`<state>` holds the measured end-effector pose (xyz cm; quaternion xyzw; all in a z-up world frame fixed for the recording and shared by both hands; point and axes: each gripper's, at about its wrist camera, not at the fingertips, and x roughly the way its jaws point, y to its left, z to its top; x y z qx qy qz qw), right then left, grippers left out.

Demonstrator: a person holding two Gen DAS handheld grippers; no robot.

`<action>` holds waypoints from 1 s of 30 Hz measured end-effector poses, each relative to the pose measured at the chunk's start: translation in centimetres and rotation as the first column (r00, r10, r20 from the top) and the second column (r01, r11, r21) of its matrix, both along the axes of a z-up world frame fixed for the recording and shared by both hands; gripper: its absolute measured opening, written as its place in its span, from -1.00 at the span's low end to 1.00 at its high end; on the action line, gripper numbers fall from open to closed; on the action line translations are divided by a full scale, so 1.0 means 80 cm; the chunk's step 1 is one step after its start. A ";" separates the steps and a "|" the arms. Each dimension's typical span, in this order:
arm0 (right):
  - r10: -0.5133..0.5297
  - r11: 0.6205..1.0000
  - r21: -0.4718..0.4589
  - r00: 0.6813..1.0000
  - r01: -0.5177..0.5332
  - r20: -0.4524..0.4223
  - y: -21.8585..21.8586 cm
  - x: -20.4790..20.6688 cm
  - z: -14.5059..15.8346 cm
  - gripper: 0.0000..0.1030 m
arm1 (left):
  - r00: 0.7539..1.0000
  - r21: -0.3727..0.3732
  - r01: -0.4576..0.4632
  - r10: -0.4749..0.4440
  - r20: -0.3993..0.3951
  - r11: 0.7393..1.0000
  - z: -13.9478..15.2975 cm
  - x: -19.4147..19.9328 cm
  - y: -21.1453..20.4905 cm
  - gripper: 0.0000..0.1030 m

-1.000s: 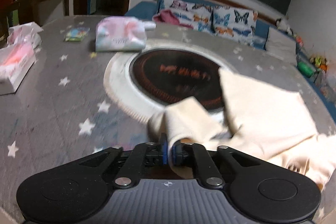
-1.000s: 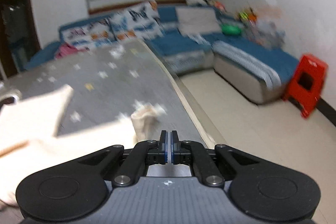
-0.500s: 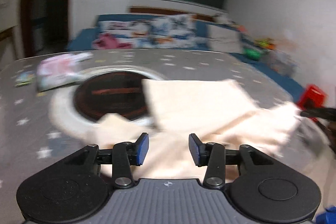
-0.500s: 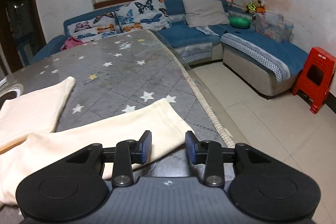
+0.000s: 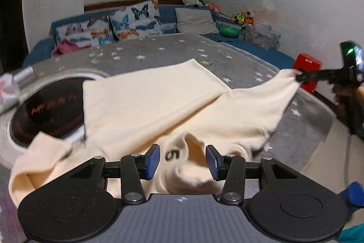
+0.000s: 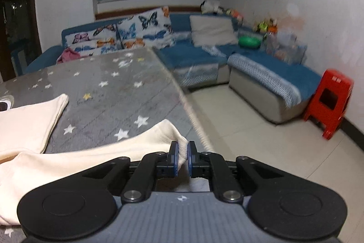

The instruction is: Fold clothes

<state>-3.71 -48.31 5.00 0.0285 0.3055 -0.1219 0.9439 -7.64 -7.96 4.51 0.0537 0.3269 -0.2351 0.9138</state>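
A cream garment (image 5: 159,106) lies spread across the grey star-patterned table (image 5: 238,60), partly over a round dark cooktop (image 5: 47,111). My left gripper (image 5: 181,161) is open, its blue pads on either side of a bunched part of the cloth with a dark mark on it. My right gripper (image 6: 181,157) is shut on the end of a cream sleeve (image 6: 159,136) near the table's right edge. In the left wrist view the right gripper (image 5: 302,77) holds that sleeve end lifted and stretched out to the right.
A blue sofa (image 6: 261,70) with butterfly cushions (image 6: 127,35) runs along the back and right walls. A red stool (image 6: 327,101) stands on the tiled floor by the wall. A pink cloth (image 5: 68,46) lies past the table's far edge.
My left gripper let go of the cloth and swung right, now open over the garment's middle. My right gripper opened, then shut on the sleeve end and lifted it.
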 end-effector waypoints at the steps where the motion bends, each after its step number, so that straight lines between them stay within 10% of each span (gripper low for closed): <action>1: -0.004 1.000 -0.014 1.000 0.004 0.010 0.000 -0.005 0.004 -0.87 | 1.000 0.008 -0.001 0.001 0.003 1.000 -0.003 0.005 -0.001 -0.30; 5: -0.016 0.999 -0.046 0.999 0.017 0.034 -0.002 -0.021 0.017 -0.87 | 0.999 0.012 0.025 -0.025 -0.036 1.000 -0.017 0.013 -0.004 -0.87; 18: -0.070 0.990 -0.128 0.996 0.062 -0.052 -0.013 -0.032 0.003 -0.81 | 0.965 -0.048 0.245 -0.248 -0.083 0.968 -0.003 -0.047 0.018 -0.87; 30: 0.290 0.957 0.025 0.955 -0.289 -0.063 0.087 -0.008 0.010 -0.33 | 0.965 -0.089 0.235 -0.243 -0.098 0.968 -0.016 -0.016 -0.004 -0.84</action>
